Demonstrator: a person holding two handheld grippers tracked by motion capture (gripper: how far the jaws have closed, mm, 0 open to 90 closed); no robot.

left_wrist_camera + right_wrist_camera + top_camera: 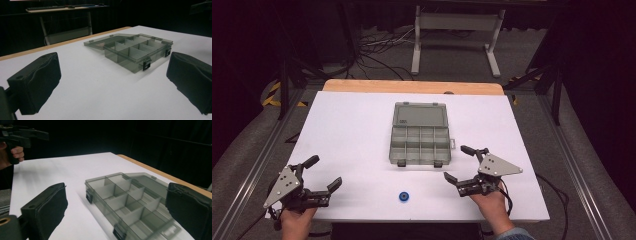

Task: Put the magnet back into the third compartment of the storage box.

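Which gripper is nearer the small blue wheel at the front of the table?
Right. The right gripper sits just right of the blue wheel; the left gripper is farther away on its left. Both are open.

Translucent smoky plastic box [420, 135] on matt white table [352, 130].

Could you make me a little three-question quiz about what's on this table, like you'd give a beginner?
1. True or false: the lid of the grey compartment box lies open, folded back away from the person.
2. Which claw is nearer the small blue wheel? A) left claw B) right claw C) they look about equally near
3. Fill in: both claws are ____, holding nothing.

Key
1. True: the compartments are uncovered, and the lid lies flat on the white table behind them.
2. C: the wheel lies near the table's front edge, roughly midway between them.
3. Open: in each gripper view the jaws stand wide apart.
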